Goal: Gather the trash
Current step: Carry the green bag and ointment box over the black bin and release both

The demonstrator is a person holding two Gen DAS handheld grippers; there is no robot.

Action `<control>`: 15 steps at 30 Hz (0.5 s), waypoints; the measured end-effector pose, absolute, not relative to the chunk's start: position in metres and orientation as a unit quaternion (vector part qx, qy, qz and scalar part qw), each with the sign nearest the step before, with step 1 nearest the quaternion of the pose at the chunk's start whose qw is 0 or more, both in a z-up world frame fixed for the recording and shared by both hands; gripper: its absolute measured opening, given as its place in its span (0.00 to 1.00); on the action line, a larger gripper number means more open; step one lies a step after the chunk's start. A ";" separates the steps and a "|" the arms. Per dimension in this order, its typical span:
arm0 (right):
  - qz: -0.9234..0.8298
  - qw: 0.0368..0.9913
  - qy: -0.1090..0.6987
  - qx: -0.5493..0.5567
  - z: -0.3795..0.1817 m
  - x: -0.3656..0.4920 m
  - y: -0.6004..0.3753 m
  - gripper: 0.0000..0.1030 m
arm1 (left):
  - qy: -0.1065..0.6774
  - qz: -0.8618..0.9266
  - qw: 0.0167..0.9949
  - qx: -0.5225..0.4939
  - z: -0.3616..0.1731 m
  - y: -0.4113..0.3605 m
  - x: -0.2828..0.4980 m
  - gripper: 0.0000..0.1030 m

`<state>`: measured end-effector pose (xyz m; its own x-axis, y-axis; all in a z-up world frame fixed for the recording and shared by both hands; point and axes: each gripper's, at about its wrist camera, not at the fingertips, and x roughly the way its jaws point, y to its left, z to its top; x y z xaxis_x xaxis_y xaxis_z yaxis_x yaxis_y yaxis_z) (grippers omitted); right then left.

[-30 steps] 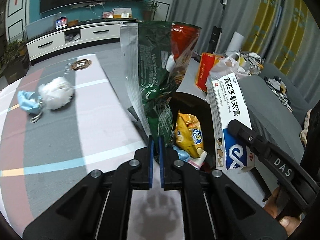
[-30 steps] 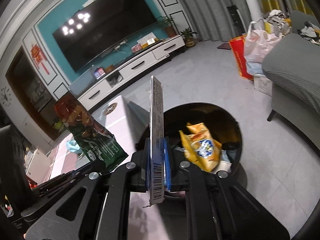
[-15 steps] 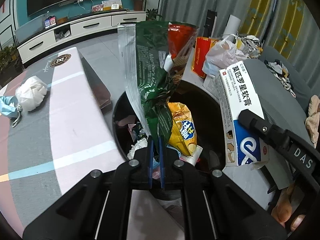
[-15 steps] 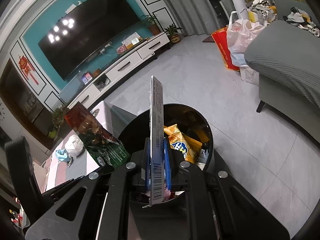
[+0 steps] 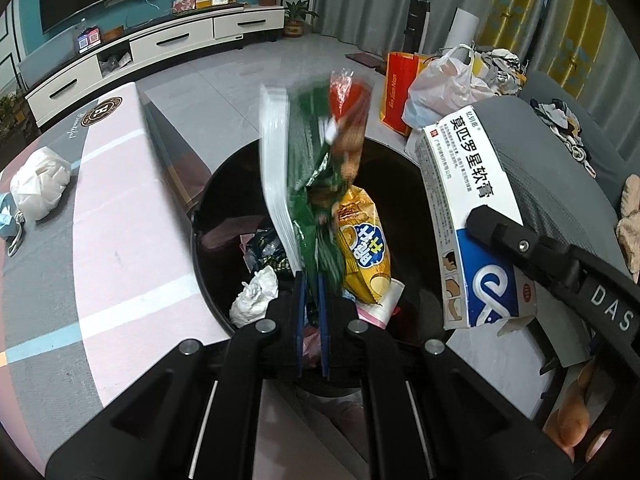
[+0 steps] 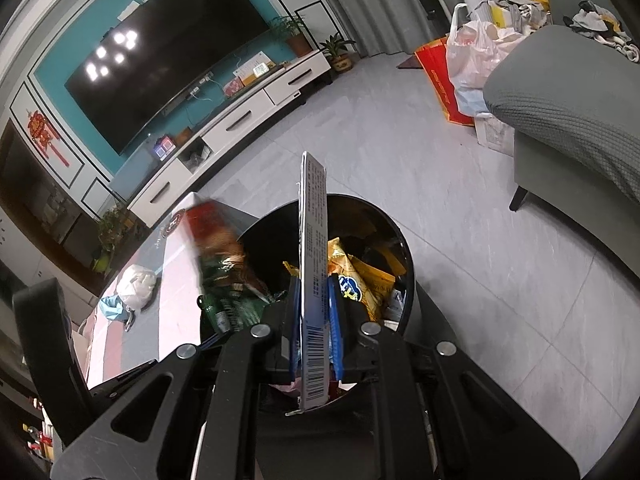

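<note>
Right over the black bin [image 5: 208, 200] of wrappers, left claw [image 5: 311, 312] pinches a green snack bag [image 5: 316, 184]; right claw [image 6: 314, 320] clamps a medicine box [image 6: 314, 240].

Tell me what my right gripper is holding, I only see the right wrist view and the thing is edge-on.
Observer: The left wrist view shows its face: a white and blue medicine box with printed characters, shut in the right gripper.
Operator: Is its lower end closed?
Observer: No, the flap at the bottom hangs open and torn.
Operator: Anything left on the table beyond the white wad?
Observer: In the left wrist view, a blue face mask lies beside the crumpled white tissue, touching it.
Operator: And the left gripper?
Observer: The left gripper is shut on the green snack bag, over the black bin.
</note>
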<state>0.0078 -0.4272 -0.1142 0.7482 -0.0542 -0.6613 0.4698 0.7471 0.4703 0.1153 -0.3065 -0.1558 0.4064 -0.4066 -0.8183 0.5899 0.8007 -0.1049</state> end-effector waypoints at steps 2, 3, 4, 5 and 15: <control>-0.149 0.875 0.327 0.324 -0.116 0.010 -0.429 0.13 | 0.457 -0.301 0.831 0.103 -0.157 -0.308 0.115 0.07; -0.150 0.874 0.329 0.325 -0.117 0.010 -0.429 0.14 | 0.458 -0.302 0.830 0.105 -0.158 -0.309 0.115 0.07; -0.150 0.873 0.331 0.326 -0.118 0.011 -0.429 0.14 | 0.457 -0.302 0.829 0.106 -0.158 -0.310 0.115 0.07; -0.149 0.873 0.332 0.326 -0.118 0.011 -0.429 0.14 | 0.457 -0.303 0.829 0.107 -0.158 -0.310 0.115 0.07; -0.143 0.866 0.342 0.335 -0.123 0.016 -0.431 0.20 | 0.458 -0.303 0.829 0.102 -0.156 -0.309 0.116 0.11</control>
